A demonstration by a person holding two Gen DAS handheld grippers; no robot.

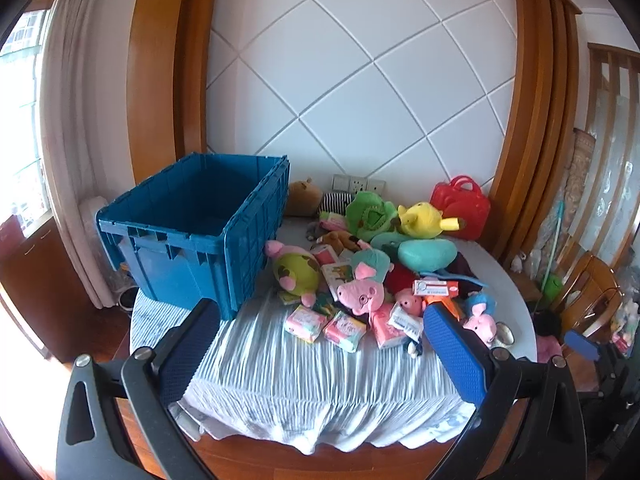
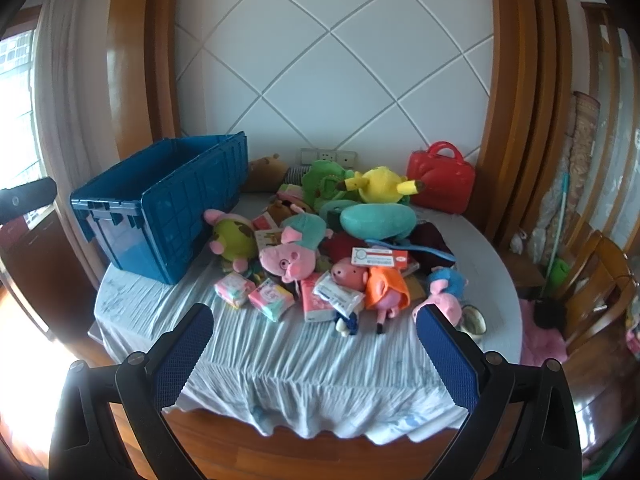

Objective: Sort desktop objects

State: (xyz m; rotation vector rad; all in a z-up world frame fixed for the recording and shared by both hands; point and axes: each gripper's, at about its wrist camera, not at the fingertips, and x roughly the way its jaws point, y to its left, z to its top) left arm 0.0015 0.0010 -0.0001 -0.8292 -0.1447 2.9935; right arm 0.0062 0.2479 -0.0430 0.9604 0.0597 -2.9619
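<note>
Blue and empty, the crate stood at the bench's far left corner beside a heap of soft toys and tissue packs, while both left gripper and right gripper hovered off the near edge, jaws apart.

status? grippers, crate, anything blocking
Left gripper open, empty, short of the table. Right gripper the same. Blue crate looks empty; toy pile beside it untouched. Nothing blocking.
</note>
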